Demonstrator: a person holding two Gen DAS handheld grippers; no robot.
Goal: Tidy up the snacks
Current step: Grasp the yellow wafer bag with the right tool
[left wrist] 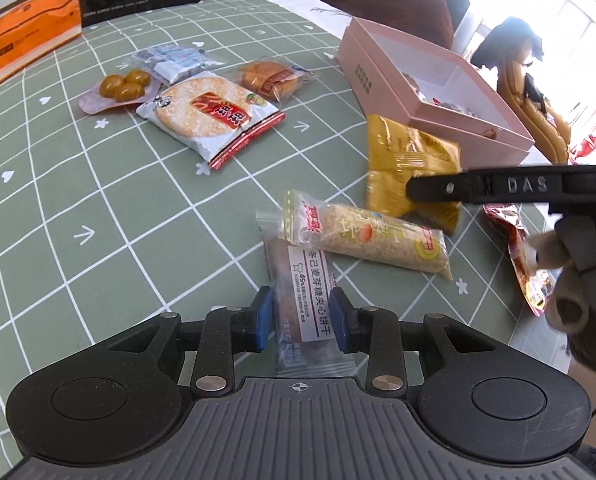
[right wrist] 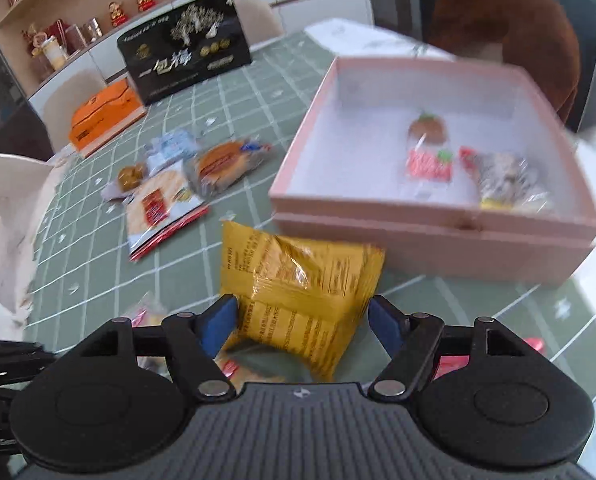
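Left wrist view: my left tongs (left wrist: 301,318) sit low over the table (left wrist: 98,200), angled forward and down, blue pads either side of a clear-wrapped biscuit bar (left wrist: 303,300) that lies flat on the cloth. Pads look apart from the wrapper, so tongs open, nothing gripped. Just ahead, an oat-coloured snack roll (left wrist: 381,240) lies across the bar's far end. My right tongs (left wrist: 413,190) come in from the right, level with the table, one black finger over the yellow packet (left wrist: 409,160). Beyond that, the pink box (left wrist: 377,68), lid off. Far left: a round rice cracker pack (left wrist: 210,114), a bun pack (left wrist: 272,78), an olive-like snack pack (left wrist: 124,86). A red packet (left wrist: 517,240) lies at the right edge, beside my gloved hand (left wrist: 573,284).

Right wrist view: frame is motion-blurred. Right tongs (right wrist: 303,326) point toward the pink box (right wrist: 417,236), tilted slightly down. The yellow packet (right wrist: 301,284) stands crumpled between the blue pads; the left pad touches it, the right pad looks just clear, so I can't tell if it's actually clamped. The box holds two wrapped snacks (right wrist: 429,156) near its right side.
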